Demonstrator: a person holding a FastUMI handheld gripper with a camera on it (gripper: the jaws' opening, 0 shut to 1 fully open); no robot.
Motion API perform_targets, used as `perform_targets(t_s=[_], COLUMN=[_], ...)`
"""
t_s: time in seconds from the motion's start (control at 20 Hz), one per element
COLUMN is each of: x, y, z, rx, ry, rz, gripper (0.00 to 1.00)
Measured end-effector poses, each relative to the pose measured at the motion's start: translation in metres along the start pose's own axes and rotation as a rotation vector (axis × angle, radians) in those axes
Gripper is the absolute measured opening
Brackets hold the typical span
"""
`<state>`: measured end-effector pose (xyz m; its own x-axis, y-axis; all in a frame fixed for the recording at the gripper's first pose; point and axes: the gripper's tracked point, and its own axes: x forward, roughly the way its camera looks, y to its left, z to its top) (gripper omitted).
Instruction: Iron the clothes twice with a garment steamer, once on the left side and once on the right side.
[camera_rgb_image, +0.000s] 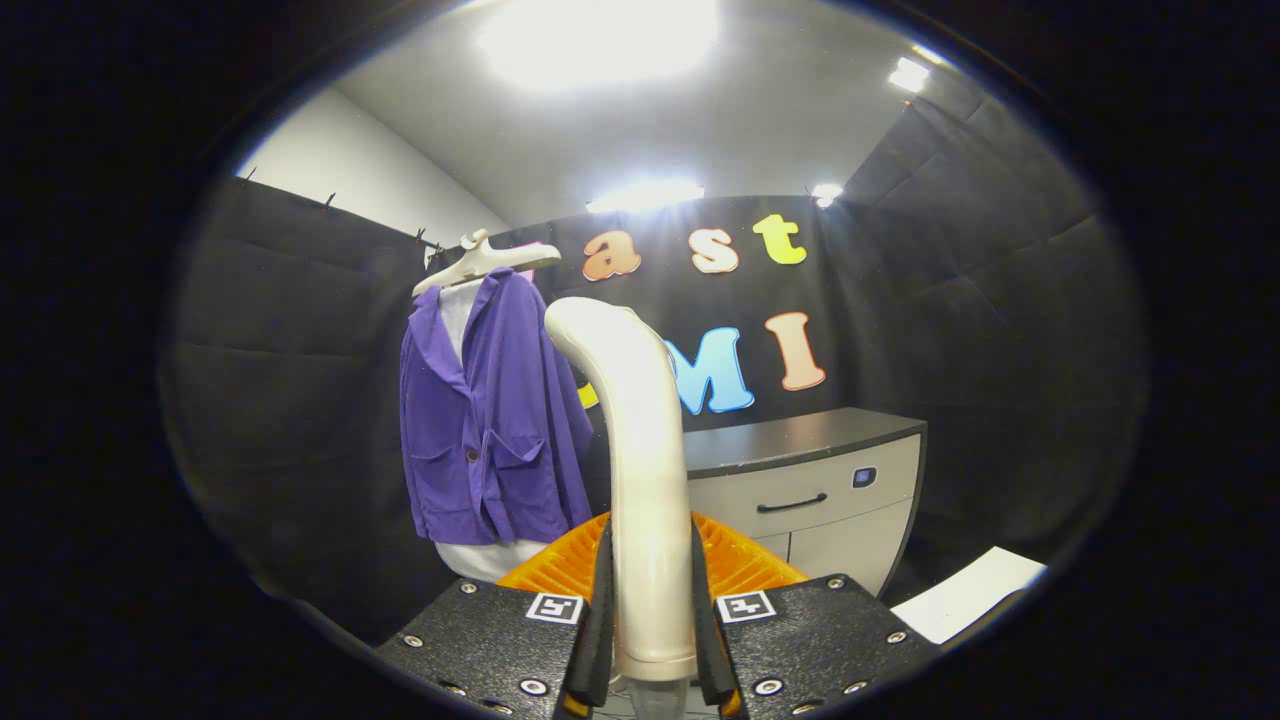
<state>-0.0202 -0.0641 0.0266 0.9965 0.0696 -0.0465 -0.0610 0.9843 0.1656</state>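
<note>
Gripper: your hand-held gripper (651, 610) has both fingers pressed on the handle of the steamer, one on each side, so it is clamped on it and there is no free gap between finger and handle.
Steamer: the glossy cream-white plastic garment steamer (640, 470) stands upright between your fingers. Its long handle rises straight up and the top bends over toward the hanging garment. At the bottom end a clear piece continues below the cream part; what it is, you cannot tell.
Garment: the purple button-front jacket with two patch pockets (490, 410) hangs beyond the fingers, on the side where the steamer head points. It is well apart from the steamer, not touching it. The front is closed with a dark button near the middle.
Hanger: a pale plastic hanger (485, 260) carries the jacket at the shoulders, and a white form shows under the hem and at the neck opening.
Orange object: a ribbed orange plastic piece (745, 565) lies just ahead of your fingers, behind the steamer handle, partly hidden by it.
Cabinet: a light grey cabinet with a dark top and a dark drawer handle (810, 490) stands against the black cloth wall, on the other side of the steamer from the jacket.
White surface: a flat white sheet or board (965, 595) is near the foot of the cabinet.
</note>
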Motion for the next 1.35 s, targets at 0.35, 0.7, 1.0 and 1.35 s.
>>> perform_targets(t_s=[0.35,0.7,1.0,1.35], x=[-0.02,-0.032,-0.032,-0.03], y=[-0.044,-0.043,-0.031,-0.023], z=[0.029,0.036,0.035,0.031], rx=[0.03,0.029,0.018,0.018], ry=[-0.039,-0.049,-0.045,-0.036], rz=[-0.086,-0.095,-0.078,-0.064], gripper=[0.34,0.34,0.34,0.34])
